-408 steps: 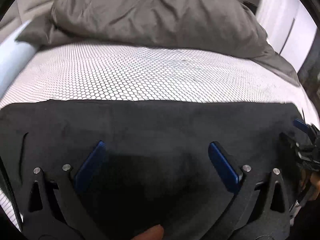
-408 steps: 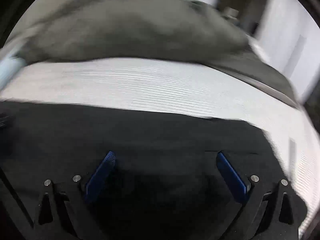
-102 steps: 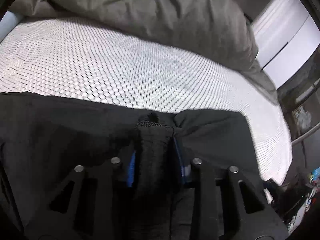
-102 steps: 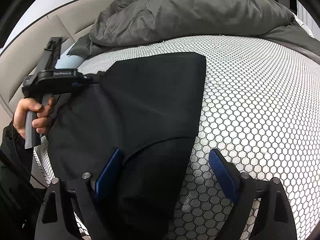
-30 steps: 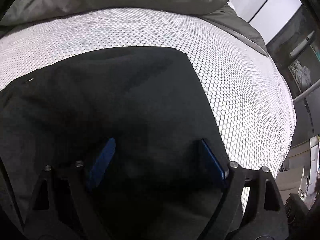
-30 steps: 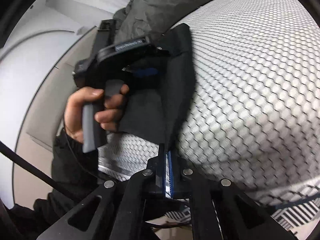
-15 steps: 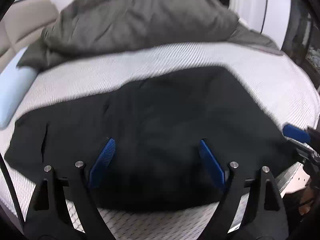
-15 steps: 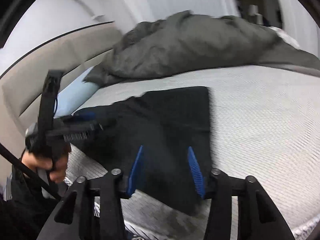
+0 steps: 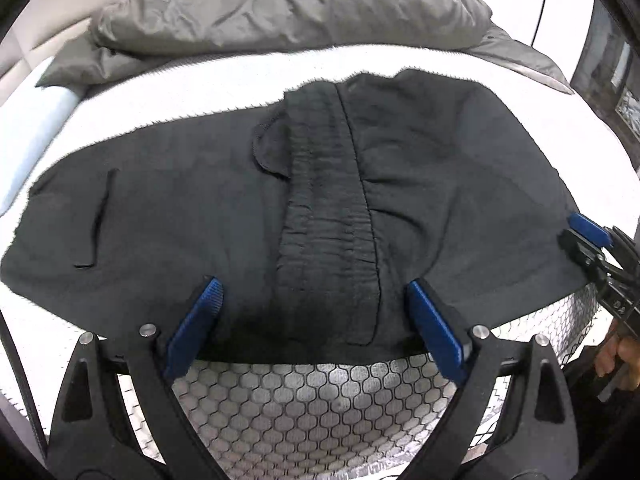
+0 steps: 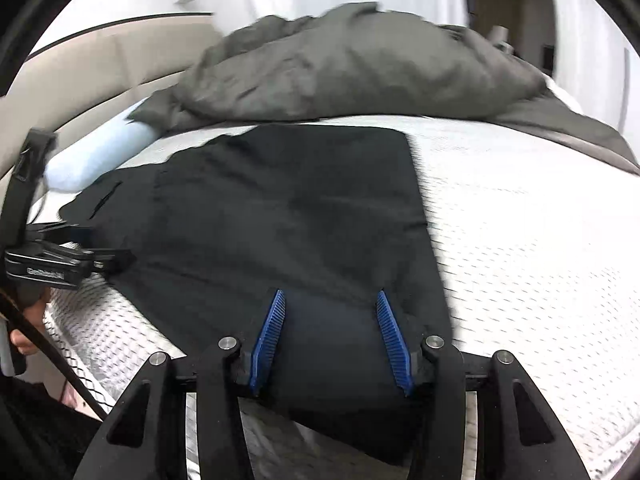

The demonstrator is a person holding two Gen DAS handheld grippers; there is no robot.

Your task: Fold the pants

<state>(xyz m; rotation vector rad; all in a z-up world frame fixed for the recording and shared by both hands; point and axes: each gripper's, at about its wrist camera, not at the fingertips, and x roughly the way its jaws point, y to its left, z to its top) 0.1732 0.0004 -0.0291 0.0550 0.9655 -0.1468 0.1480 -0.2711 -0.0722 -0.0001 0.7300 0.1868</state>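
Observation:
Black pants (image 9: 208, 216) lie folded on the white honeycomb-patterned bed, the elastic waistband (image 9: 324, 208) running down the middle of the left wrist view. My left gripper (image 9: 314, 296) is open and empty, its blue fingers just above the pants' near edge. My right gripper (image 10: 330, 300) is open and empty over the pants' (image 10: 288, 216) near right corner. The right gripper also shows at the right edge of the left wrist view (image 9: 592, 240). The left gripper shows at the left of the right wrist view (image 10: 104, 260).
A crumpled grey duvet (image 9: 288, 4) is heaped at the far side of the bed (image 9: 320, 404). A pale blue pillow (image 10: 96, 152) lies at the left by a beige headboard (image 10: 80, 68). White bed surface extends to the right of the pants (image 10: 520, 240).
Both grippers have pulled back toward the bed's near edge. The waistband fold now lies in plain sight across the pants. The right gripper has opened a little wider.

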